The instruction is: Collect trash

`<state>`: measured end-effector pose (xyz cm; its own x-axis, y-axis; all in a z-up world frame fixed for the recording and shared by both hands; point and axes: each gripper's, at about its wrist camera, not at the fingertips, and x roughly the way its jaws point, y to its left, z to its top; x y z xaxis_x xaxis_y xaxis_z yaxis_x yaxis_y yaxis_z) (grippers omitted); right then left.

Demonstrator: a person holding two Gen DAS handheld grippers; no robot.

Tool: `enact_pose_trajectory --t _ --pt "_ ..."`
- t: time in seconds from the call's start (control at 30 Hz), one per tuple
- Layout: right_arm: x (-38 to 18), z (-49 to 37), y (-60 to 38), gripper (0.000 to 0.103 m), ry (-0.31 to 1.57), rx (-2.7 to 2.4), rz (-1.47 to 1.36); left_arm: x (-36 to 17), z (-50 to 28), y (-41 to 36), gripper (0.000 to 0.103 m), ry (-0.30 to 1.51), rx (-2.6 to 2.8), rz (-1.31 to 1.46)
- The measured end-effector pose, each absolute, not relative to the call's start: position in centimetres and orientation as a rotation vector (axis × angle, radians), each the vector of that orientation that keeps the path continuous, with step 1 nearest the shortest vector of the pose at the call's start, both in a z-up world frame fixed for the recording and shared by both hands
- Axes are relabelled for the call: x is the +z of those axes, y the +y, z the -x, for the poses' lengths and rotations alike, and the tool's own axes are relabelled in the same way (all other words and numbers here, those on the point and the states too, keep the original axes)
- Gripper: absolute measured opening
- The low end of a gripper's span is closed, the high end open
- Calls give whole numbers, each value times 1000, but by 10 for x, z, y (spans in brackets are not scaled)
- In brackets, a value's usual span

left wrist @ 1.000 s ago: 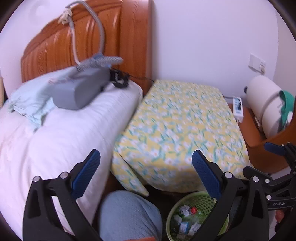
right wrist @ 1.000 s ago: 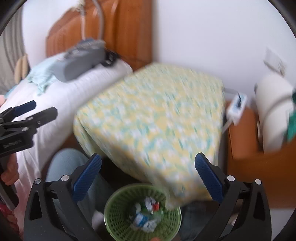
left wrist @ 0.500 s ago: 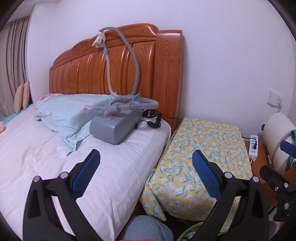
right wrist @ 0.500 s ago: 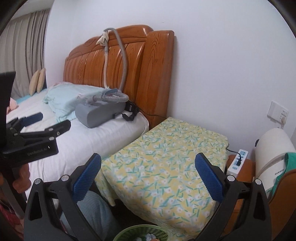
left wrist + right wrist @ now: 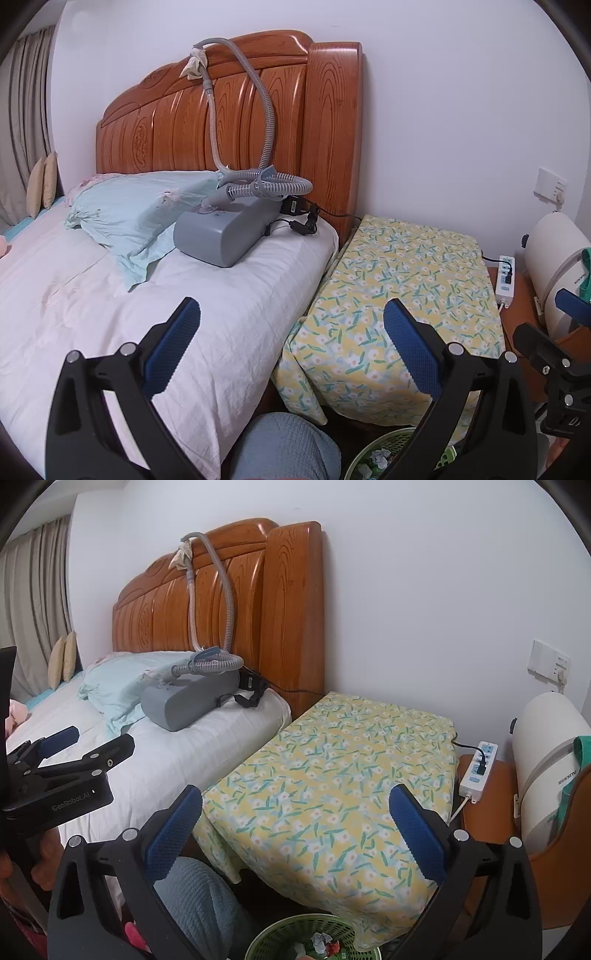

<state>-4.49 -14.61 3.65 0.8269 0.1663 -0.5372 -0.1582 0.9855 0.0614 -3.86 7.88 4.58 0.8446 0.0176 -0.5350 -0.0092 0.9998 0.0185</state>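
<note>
A green basket [image 5: 291, 928] with several crumpled scraps of trash [image 5: 321, 941] stands on the floor at the bottom edge, below the flowered table; it also shows in the left wrist view [image 5: 391, 441]. My left gripper [image 5: 291, 332] is open and empty, held above the bed's edge. My right gripper [image 5: 295, 816] is open and empty, held above the table's near side. The left gripper also shows from the side in the right wrist view [image 5: 85, 746], and the right gripper shows at the left wrist view's right edge [image 5: 554, 325].
A yellow flowered cloth covers the bedside table [image 5: 332, 775]. A white bed [image 5: 129, 314] carries a grey machine [image 5: 225, 232] with a hose and a pale pillow [image 5: 136, 214]. A power strip [image 5: 478, 771] lies on a wooden stand, beside a white cylinder [image 5: 546, 768].
Both grippers have tilted up from the basket and floor toward the bed and headboard. The basket has slid to the bottom edge of both views. Both stay open.
</note>
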Motion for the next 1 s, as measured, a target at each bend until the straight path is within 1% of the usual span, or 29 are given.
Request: enact_pose_trajectory --t 1.0 --pt "27 40 -145 100 595 182 -18 40 35 76 95 583 8 -24"
